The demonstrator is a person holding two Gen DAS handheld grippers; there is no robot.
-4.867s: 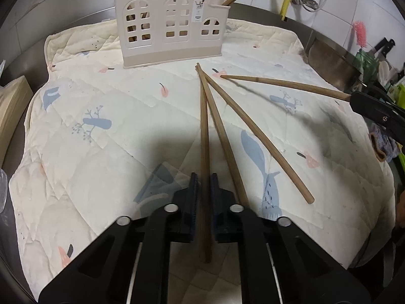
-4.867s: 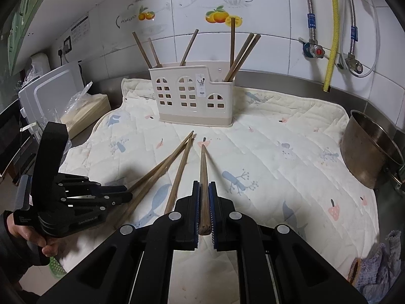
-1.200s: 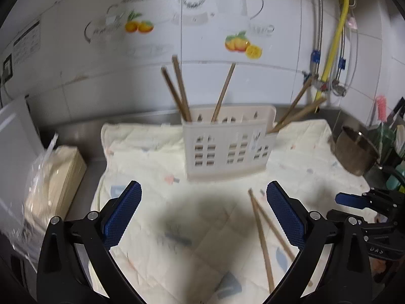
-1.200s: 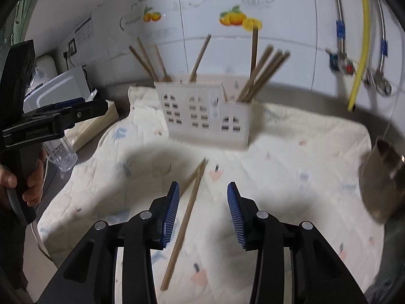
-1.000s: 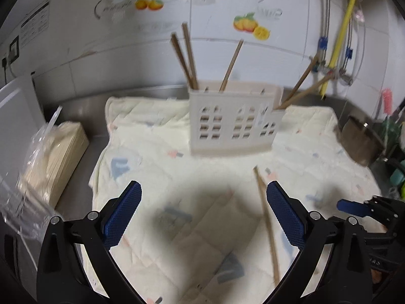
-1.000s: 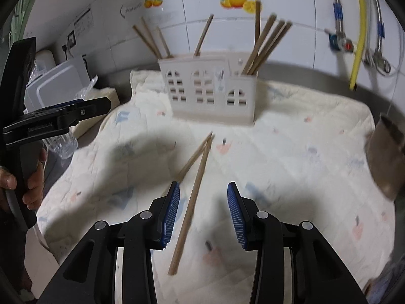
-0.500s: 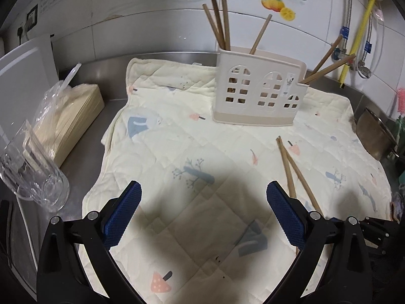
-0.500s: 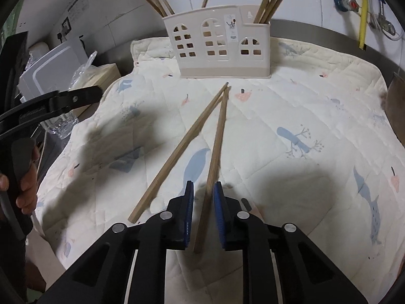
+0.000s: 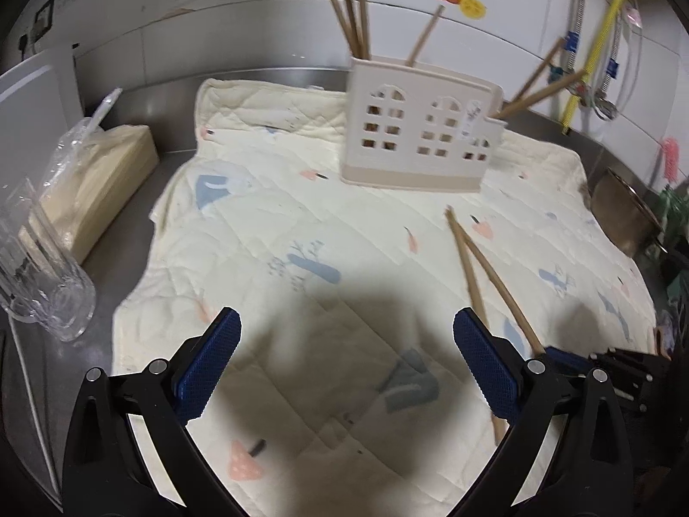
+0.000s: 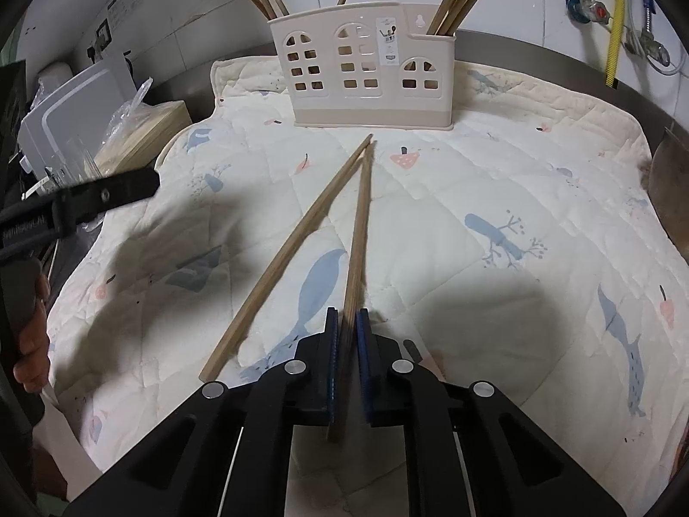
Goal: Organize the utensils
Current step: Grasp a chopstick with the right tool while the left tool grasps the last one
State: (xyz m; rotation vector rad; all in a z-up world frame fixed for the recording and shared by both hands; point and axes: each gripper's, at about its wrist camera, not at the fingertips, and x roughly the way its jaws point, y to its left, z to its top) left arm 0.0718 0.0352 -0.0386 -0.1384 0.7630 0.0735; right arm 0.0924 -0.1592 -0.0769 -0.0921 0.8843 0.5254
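Observation:
A cream utensil holder [image 10: 370, 73] with arched windows stands at the back of the quilted mat [image 10: 495, 198] and holds several wooden chopsticks. It also shows in the left wrist view [image 9: 417, 146]. Two chopsticks lie on the mat. My right gripper [image 10: 348, 323] is shut on the near end of one chopstick [image 10: 359, 224]. The second chopstick [image 10: 293, 250] lies free just to its left. Both show in the left wrist view [image 9: 469, 267]. My left gripper [image 9: 346, 340] is wide open and empty above the mat's front left.
A clear glass [image 9: 38, 271] and a bagged stack of paper [image 9: 90, 185] sit left of the mat. A metal pot [image 9: 624, 215] stands at the right. Pipes and a yellow hose [image 9: 598, 38] run down the tiled wall.
My right gripper has come down and shut on one of the two chopsticks. My left gripper stays open and has drifted a little lower and left.

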